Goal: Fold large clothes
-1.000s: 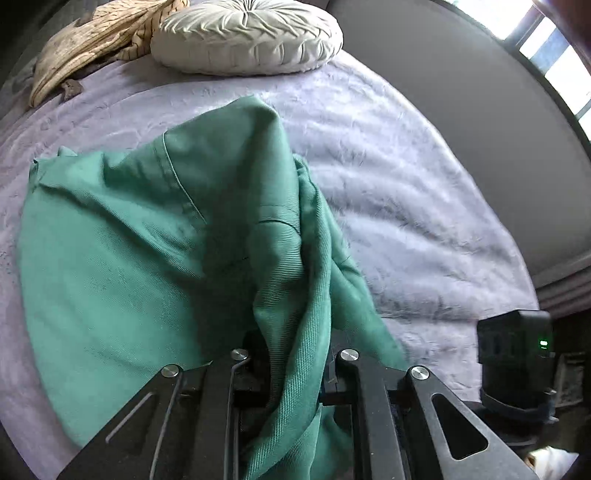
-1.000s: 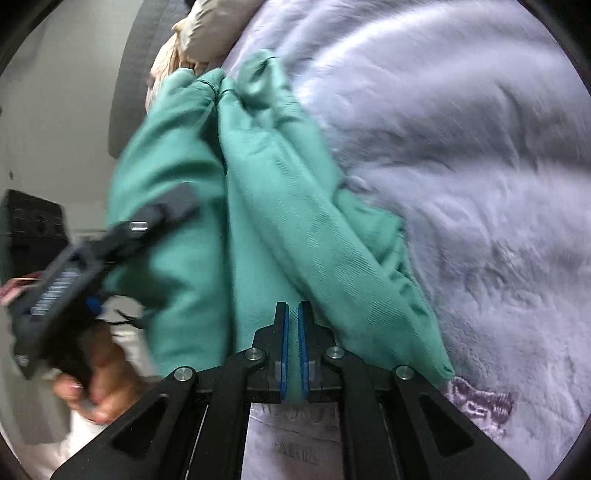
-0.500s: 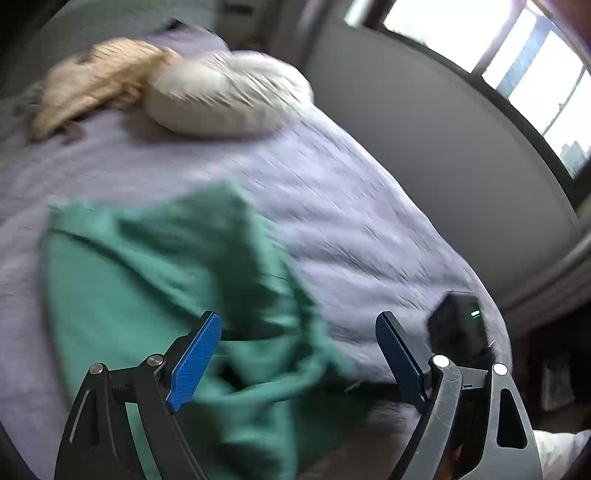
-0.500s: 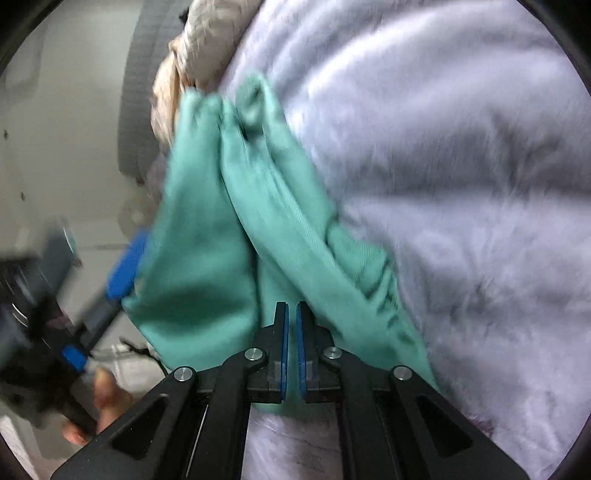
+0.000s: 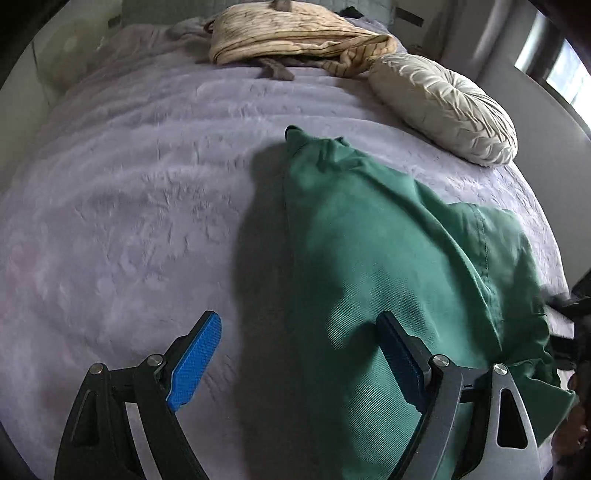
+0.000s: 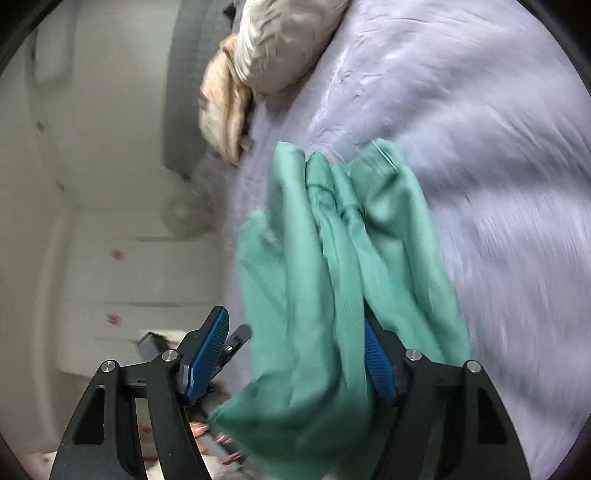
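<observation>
Left wrist view: the left gripper [image 5: 295, 360] stands wide open over the bed [image 5: 147, 206], its blue pads [image 5: 195, 360] clear of any cloth; a second ago those jaws were clamped on a bunched ridge of the green garment [image 5: 388, 266], and half a second ago they had already sprung apart; the garment now lies in a long heap toward the bed's right edge, one narrow end pointing up the bed at the round cushion [image 5: 443, 110], the other spilling over the near edge.

Right wrist view: the right gripper [image 6: 295, 354] has just been opening; the pads that pinched a fold a moment ago now stand apart, with the garment [image 6: 343, 277] hanging loose between them and brushing only the right-hand pad, so the hold looks given up; the cloth is blurred, so whether it is dropping or merely draped there cannot be told.

Judged from this, both holds are released and the cloth is settling in rumpled pleats, not a flat fold; fresh grips on corners seem needed before another fold.

Only the left wrist view shows the striped beige cloth [image 5: 295, 33] at the head of the bed and the garment's whole outline; only the right wrist view shows the pleated end of the cloth close up, the pale wall [image 6: 92, 184] beyond the bed's edge, and fingertips [image 6: 201, 430] low behind the jaws.
</observation>
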A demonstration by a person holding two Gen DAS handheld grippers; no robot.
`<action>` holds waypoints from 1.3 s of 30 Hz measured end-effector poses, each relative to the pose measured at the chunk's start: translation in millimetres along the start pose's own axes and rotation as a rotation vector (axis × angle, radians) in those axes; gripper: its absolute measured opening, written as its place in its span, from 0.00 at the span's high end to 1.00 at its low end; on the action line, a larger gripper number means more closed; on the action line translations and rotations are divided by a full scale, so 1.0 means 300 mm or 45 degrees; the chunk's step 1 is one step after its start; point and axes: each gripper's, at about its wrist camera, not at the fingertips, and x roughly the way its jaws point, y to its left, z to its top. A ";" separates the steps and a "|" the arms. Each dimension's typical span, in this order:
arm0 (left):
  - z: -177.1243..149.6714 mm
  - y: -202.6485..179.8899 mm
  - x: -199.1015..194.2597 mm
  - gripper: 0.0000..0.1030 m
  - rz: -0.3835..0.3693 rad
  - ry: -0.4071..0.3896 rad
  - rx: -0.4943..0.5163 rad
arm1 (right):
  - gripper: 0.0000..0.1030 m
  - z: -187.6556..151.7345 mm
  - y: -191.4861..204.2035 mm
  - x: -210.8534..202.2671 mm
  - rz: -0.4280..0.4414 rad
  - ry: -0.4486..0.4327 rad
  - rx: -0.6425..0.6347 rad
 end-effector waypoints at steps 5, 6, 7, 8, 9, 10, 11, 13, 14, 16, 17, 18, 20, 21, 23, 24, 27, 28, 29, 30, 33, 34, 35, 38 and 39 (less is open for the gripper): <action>-0.005 -0.056 0.000 0.16 -0.043 0.006 0.055 | 0.93 0.010 0.084 -0.028 -0.027 -0.048 -0.131; -0.003 -0.071 0.002 0.16 -0.045 -0.001 0.088 | 0.93 0.001 0.086 -0.062 -0.018 -0.080 -0.150; -0.004 -0.085 0.009 0.16 -0.054 -0.003 0.118 | 0.93 -0.002 0.074 -0.078 -0.029 -0.090 -0.145; -0.006 -0.104 0.022 0.16 -0.060 0.005 0.143 | 0.93 -0.002 0.044 -0.087 -0.060 -0.090 -0.125; -0.001 -0.121 0.045 0.16 -0.063 0.023 0.157 | 0.93 0.012 0.011 -0.072 -0.109 -0.078 -0.097; -0.006 -0.132 0.060 0.16 -0.063 0.032 0.165 | 0.92 0.019 -0.035 -0.054 -0.160 -0.050 -0.058; -0.011 -0.137 0.070 0.16 -0.057 0.038 0.165 | 0.91 0.025 -0.071 -0.038 -0.179 -0.029 -0.020; -0.015 -0.131 0.060 0.16 -0.061 0.046 0.139 | 0.89 0.009 -0.127 -0.059 -0.130 -0.046 0.083; -0.018 -0.125 0.049 0.16 -0.067 0.057 0.134 | 0.85 0.002 -0.121 -0.081 -0.126 -0.070 0.088; -0.028 -0.111 0.021 0.16 -0.066 0.080 0.141 | 0.72 -0.037 -0.080 -0.140 -0.156 -0.088 0.018; -0.036 -0.101 -0.006 0.16 -0.066 0.083 0.148 | 0.61 -0.052 -0.043 -0.164 -0.173 -0.091 -0.036; -0.045 -0.096 -0.025 0.16 -0.066 0.082 0.155 | 0.56 -0.077 0.000 -0.196 -0.176 -0.088 -0.103; -0.069 -0.086 -0.076 0.16 -0.073 0.081 0.171 | 0.49 -0.118 0.062 -0.237 -0.154 -0.062 -0.195; -0.075 -0.082 -0.092 0.16 -0.079 0.083 0.171 | 0.49 -0.133 0.084 -0.251 -0.128 -0.043 -0.229; -0.102 -0.083 -0.127 0.16 -0.115 0.098 0.167 | 0.48 -0.173 0.138 -0.269 -0.063 0.026 -0.297; -0.113 -0.085 -0.134 0.16 -0.128 0.107 0.164 | 0.45 -0.179 0.172 -0.247 -0.052 0.067 -0.332; -0.172 -0.099 -0.130 0.16 -0.147 0.160 0.171 | 0.53 -0.217 0.208 -0.163 -0.227 0.172 -0.444; -0.195 -0.100 -0.123 0.16 -0.139 0.183 0.170 | 0.69 -0.217 0.192 -0.145 -0.268 0.183 -0.448; -0.221 -0.094 -0.117 0.16 -0.144 0.208 0.164 | 0.97 -0.228 0.163 -0.129 -0.308 0.213 -0.420; -0.256 -0.082 -0.111 0.16 -0.166 0.230 0.153 | 0.97 -0.229 0.156 -0.129 -0.320 0.209 -0.400; -0.331 -0.035 -0.100 0.07 -0.201 0.248 0.114 | 0.97 -0.307 0.013 -0.197 -0.418 0.182 -0.292; -0.346 -0.022 -0.095 0.02 -0.197 0.252 0.100 | 0.97 -0.317 -0.060 -0.205 -0.437 0.189 -0.212; -0.361 -0.012 -0.090 0.01 -0.198 0.252 0.089 | 0.97 -0.335 -0.127 -0.211 -0.433 0.198 -0.131; -0.381 -0.007 -0.083 0.01 -0.184 0.260 0.080 | 0.98 -0.391 -0.218 -0.229 -0.370 0.196 -0.005; -0.382 -0.009 -0.087 0.01 -0.179 0.255 0.079 | 0.98 -0.397 -0.215 -0.240 -0.367 0.184 -0.005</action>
